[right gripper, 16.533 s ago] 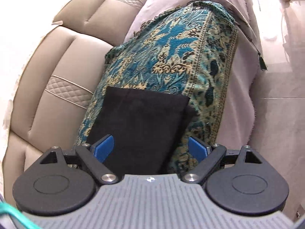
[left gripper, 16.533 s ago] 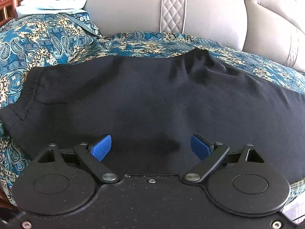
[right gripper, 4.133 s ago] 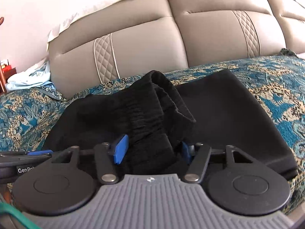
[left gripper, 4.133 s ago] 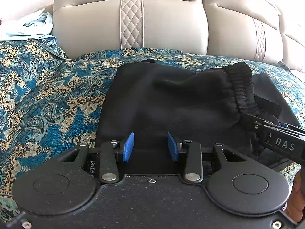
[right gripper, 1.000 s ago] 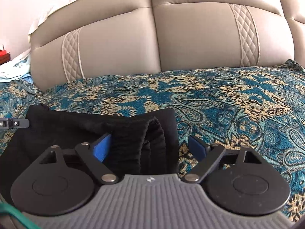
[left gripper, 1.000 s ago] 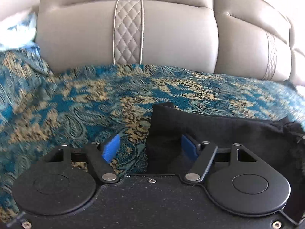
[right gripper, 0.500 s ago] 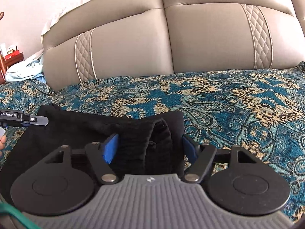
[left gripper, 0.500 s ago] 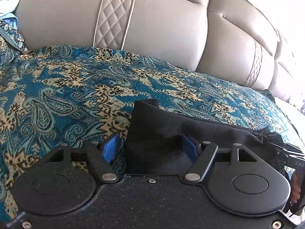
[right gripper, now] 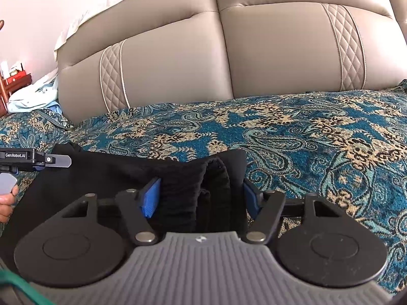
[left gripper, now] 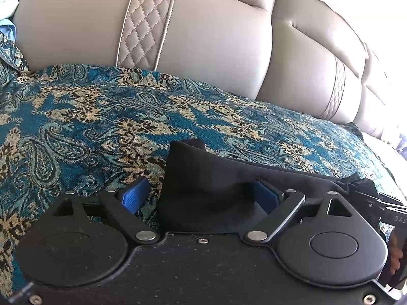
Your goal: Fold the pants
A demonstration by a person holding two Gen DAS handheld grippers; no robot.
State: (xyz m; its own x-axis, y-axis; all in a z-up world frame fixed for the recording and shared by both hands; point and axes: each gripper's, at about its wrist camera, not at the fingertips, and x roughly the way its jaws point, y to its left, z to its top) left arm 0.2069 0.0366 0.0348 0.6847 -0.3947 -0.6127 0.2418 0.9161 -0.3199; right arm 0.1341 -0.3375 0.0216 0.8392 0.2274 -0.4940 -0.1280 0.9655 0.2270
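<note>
The beige sofa back (right gripper: 178,58) rises behind everything; in front of it lies the paisley throw (left gripper: 89,127), and on that, nearer me, the folded black pants (left gripper: 208,185), long axis running across, parallel to the sofa back. My left gripper (left gripper: 201,198) straddles their left end, jaws opening, pads clear of the cloth. My right gripper (right gripper: 201,198) straddles the bunched waistband end, jaws closing, not yet visibly pinching. Each hand is nearest its own end, I judge.
</note>
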